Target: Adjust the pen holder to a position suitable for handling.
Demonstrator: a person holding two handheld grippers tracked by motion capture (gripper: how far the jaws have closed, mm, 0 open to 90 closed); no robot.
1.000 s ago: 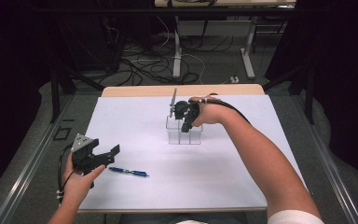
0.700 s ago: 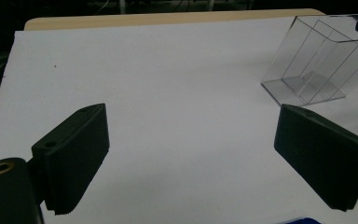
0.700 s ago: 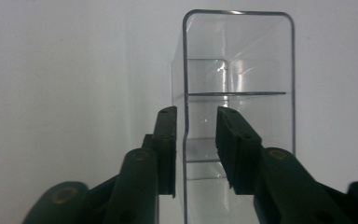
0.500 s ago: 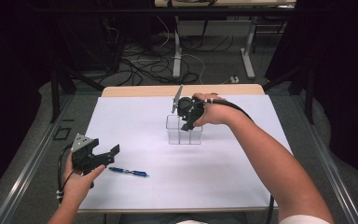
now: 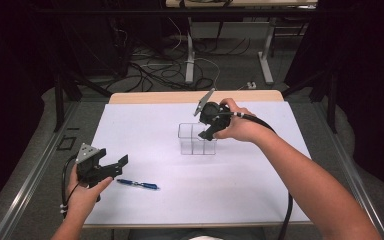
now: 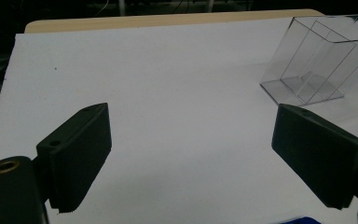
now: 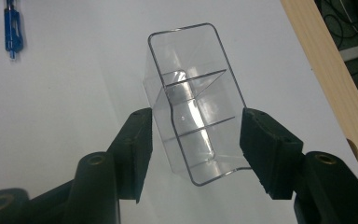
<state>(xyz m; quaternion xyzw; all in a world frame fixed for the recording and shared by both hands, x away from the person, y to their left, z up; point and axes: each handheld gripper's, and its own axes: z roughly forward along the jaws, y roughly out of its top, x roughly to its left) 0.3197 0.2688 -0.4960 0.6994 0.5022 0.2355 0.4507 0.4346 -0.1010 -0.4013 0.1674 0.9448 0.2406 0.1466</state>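
Note:
A clear plastic container (image 5: 195, 141) with inner dividers stands upright and empty on the white sheet (image 5: 150, 125). My right gripper (image 5: 206, 134) hovers just above its right end, pointing down. In the right gripper view the container (image 7: 191, 107) lies below and between the jaws of that gripper (image 7: 196, 140), which have just been opening and do not press on it. My left gripper (image 5: 119, 166) rests open near the front left. A blue pen (image 5: 137, 184) lies flat just right of it. The left gripper view shows wide jaws (image 6: 191, 158) with nothing between them, and the container (image 6: 314, 60) farther off.
The white sheet covers most of a wooden table whose bare edge (image 5: 180, 96) runs along the far side. Beyond it are dark floor, cables and table legs. The pen (image 7: 13, 25) is far from the container.
My right gripper has risen off the container and shifted slightly, and its jaws have spread. The container stays on the sheet. My left gripper and the pen have not moved.

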